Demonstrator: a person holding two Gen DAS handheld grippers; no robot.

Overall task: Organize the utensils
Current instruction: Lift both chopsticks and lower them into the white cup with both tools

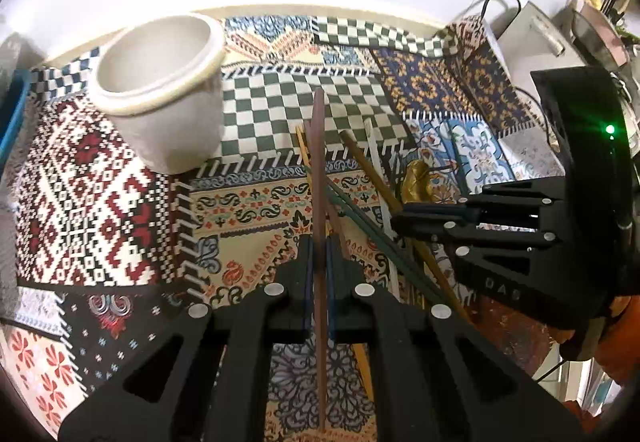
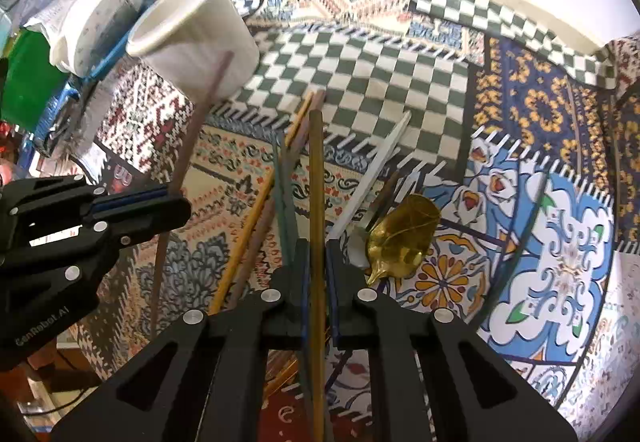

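Right now my left gripper is clamped narrow on a brownish-mauve chopstick, whose long axis runs straight ahead along the fingers, tip pointing up and away. The white cup, where I judge it belongs, stands ahead and to the left of that tip, mouth open, so the stick must swing left and tilt tip-down. My left gripper is the nearer of the two to the cup. My right gripper is closed on a mustard-yellow chopstick, also lying along its fingers. The remaining sticks lie crossed on the patterned cloth covering the bench, beside a gold leaf-shaped spoon. Readable writing: "GenRobot.AI" on the left gripper's side.
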